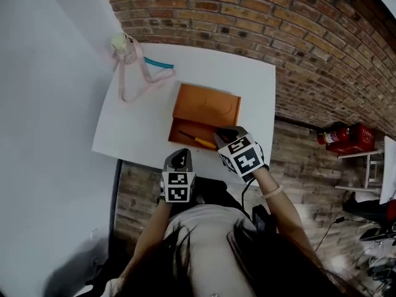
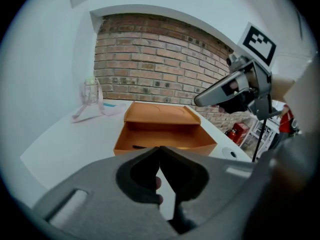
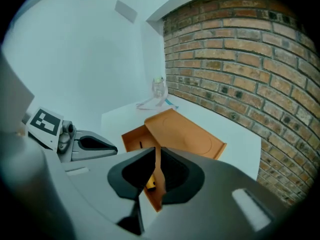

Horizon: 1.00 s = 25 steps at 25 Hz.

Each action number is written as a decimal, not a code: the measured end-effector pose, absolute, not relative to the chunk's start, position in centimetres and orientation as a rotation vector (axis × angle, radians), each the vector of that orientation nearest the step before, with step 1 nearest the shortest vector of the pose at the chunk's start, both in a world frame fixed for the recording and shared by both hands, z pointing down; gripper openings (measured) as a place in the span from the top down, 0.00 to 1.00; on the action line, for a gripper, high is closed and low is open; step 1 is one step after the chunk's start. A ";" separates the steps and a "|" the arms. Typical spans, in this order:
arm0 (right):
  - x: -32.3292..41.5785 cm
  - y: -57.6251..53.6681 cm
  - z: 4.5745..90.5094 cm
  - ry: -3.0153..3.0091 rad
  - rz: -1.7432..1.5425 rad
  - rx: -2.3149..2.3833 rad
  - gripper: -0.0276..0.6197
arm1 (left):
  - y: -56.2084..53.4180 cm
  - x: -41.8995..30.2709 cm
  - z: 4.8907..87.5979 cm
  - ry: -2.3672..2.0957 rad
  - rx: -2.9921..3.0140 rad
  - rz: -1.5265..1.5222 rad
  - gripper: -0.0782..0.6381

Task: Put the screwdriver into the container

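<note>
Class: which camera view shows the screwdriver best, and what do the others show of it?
The head view: the screwdriver lies almost whole in the orange box, dark shaft and yellow handle both visible. The left gripper view shows only a thin dark shaft; the right gripper view, a scrap of yellow handle past its jaws.

Your head camera looks steeply down from above onto the whole tabletop (image 1: 142, 129). The camera on your left gripper (image 1: 181, 156) sits low at the near edge, facing the brick wall (image 2: 150, 59); the one on your right gripper (image 1: 226, 132) angles toward the far-left corner. All three share the container (image 2: 160, 115).
</note>
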State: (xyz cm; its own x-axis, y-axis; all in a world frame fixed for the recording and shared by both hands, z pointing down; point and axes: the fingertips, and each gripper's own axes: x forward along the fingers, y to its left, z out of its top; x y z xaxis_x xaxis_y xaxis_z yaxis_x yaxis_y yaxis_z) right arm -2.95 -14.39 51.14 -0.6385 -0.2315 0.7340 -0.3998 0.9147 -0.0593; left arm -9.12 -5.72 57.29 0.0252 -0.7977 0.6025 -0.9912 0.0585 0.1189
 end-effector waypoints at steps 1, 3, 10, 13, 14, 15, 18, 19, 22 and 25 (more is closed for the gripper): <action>-2.7 -14.6 50.9 -2.294 0.278 0.467 0.90 | -5.8 -9.0 57.3 -1.812 1.788 0.486 0.88; -2.2 -14.9 50.4 -2.307 0.285 0.504 0.91 | -6.0 -8.8 57.5 -1.800 1.795 0.501 0.88; -0.4 -15.3 49.4 -2.328 0.311 0.614 0.93 | -6.1 -7.8 59.2 -1.729 1.807 0.554 0.85; 0.5 -15.4 49.2 -2.328 0.322 0.656 0.94 | -6.0 -7.2 60.1 -1.685 1.821 0.577 0.84; 0.7 -15.4 49.1 -2.327 0.326 0.670 0.94 | -6.0 -7.0 60.3 -1.669 1.822 0.585 0.83; 1.0 -15.4 49.1 -2.326 0.329 0.683 0.94 | -6.0 -6.9 60.5 -1.655 1.822 0.590 0.83; 1.7 -15.4 48.9 -2.324 0.339 0.711 0.95 | -6.2 -6.5 61.0 -1.630 1.820 0.596 0.82; 1.9 -15.3 48.9 -2.323 0.343 0.720 0.95 | -6.2 -6.4 61.2 -1.622 1.817 0.599 0.81; 2.6 -15.2 48.7 -2.322 0.350 0.749 0.95 | -6.4 -6.1 61.6 -1.598 1.818 0.601 0.80; 3.2 -15.1 48.6 -2.315 0.356 0.772 0.95 | -6.6 -5.8 61.9 -1.578 1.823 0.610 0.78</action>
State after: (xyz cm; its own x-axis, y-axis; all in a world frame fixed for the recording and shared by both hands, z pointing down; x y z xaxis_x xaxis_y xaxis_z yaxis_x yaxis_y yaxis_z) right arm 3.23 -15.13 48.62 -0.6062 -0.4331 0.6670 -0.6137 0.7882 -0.0459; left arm -5.80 -6.58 61.94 0.1701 -0.6847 0.7087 -0.9833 -0.0709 0.1675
